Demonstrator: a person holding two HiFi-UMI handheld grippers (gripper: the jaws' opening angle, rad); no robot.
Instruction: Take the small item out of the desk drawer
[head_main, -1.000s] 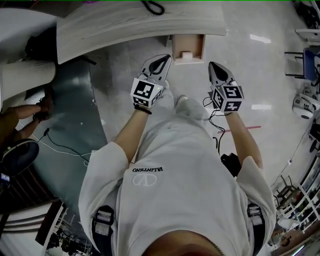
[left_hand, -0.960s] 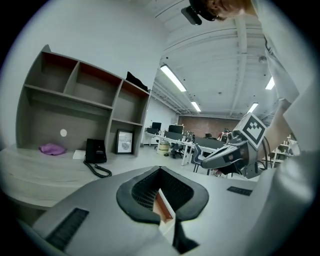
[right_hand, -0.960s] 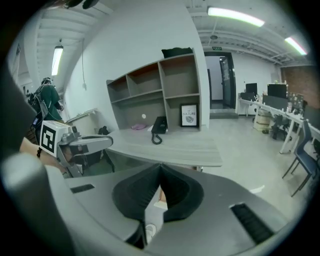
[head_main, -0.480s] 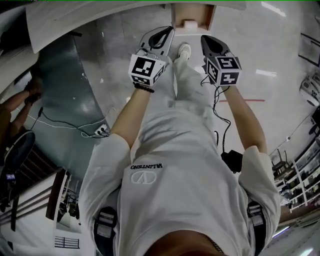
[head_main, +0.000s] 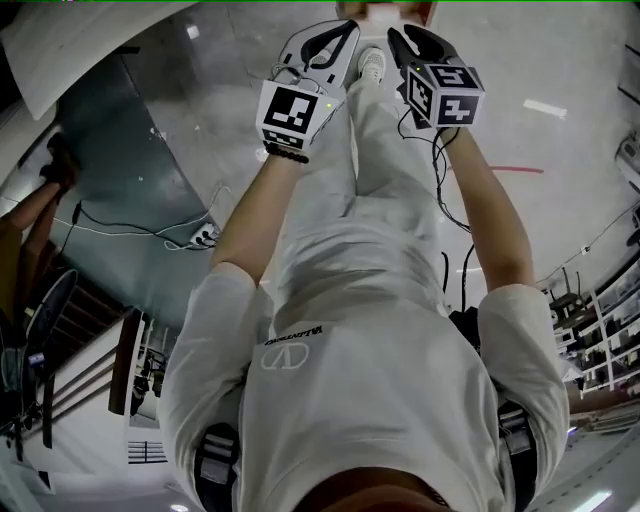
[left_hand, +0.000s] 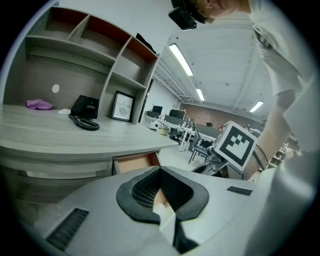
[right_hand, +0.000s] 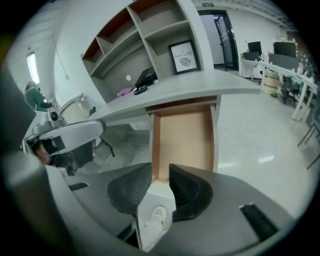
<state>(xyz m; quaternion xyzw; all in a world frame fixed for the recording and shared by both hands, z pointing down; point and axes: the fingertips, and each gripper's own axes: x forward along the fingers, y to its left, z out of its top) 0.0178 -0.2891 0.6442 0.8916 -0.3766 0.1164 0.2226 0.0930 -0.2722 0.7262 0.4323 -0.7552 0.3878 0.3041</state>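
Note:
The open desk drawer (right_hand: 182, 145) runs out from under the grey desk top (right_hand: 200, 85), and the part of its wooden inside that shows is bare. Its near end is hidden behind my jaws, so I cannot make out the small item. My right gripper (right_hand: 160, 172) hangs above that near end, pointing down. Its jaws have just been opening and now stand apart with nothing between them. My left gripper (left_hand: 160, 169) is beside it on the left, its tips meeting, level with the drawer (left_hand: 135, 162). In the head view both grippers, left (head_main: 350, 25) and right (head_main: 395, 35), sit at the top edge.
On the desk stand a black telephone (left_hand: 85, 107), a framed picture (left_hand: 122, 106) and a purple thing (left_hand: 39, 104), under open shelves (left_hand: 90, 45). My own legs and a white shoe (right_hand: 157, 215) are below the jaws. Cables (head_main: 150, 235) lie on the floor at left.
Both grippers have dropped and closed in on the drawer; in the head view the desk top has slid out of the top of the picture. The right jaws have parted.

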